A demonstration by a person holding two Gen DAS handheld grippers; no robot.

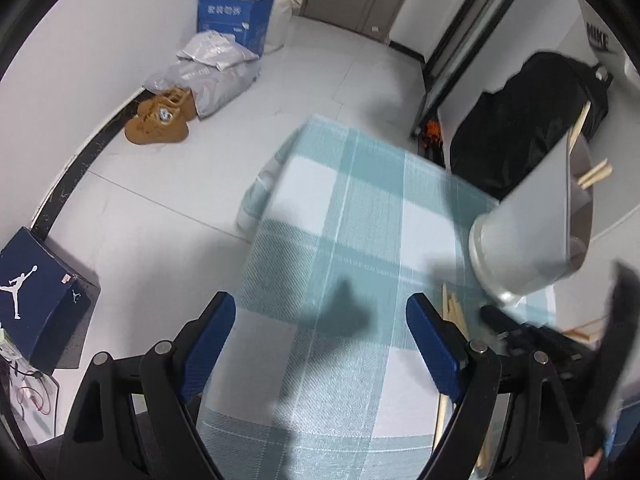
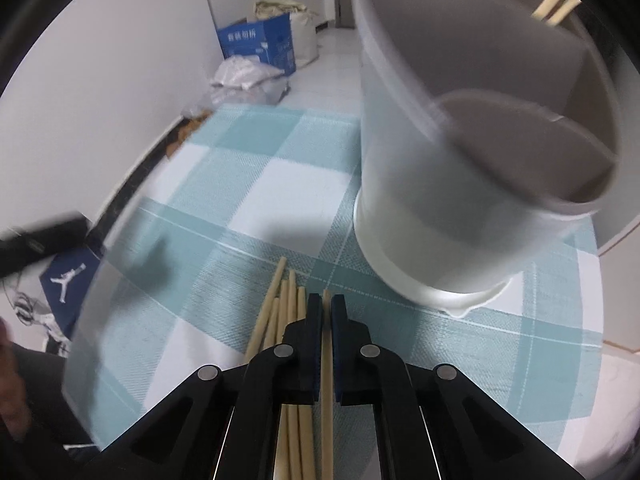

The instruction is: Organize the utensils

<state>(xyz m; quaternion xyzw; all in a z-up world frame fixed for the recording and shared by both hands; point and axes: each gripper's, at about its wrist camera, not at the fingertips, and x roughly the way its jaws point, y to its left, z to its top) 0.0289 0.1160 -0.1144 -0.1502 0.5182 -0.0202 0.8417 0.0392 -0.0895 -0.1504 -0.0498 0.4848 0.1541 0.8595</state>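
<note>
Right tool (image 2: 326,312) clamped on one chopstick (image 2: 327,392) from the bundle (image 2: 290,320) near the counter's (image 2: 280,188) front edge, beside the holder (image 2: 460,200). Light, stiff, slick wood; grip mid-shaft. Left tool (image 1: 320,320) open, empty.

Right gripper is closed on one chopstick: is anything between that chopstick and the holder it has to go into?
Nothing visible. The right gripper pinches one chopstick; the holder stands just ahead to the right on the tablecloth, with bare cloth between. Its nearer compartment looks empty.
</note>
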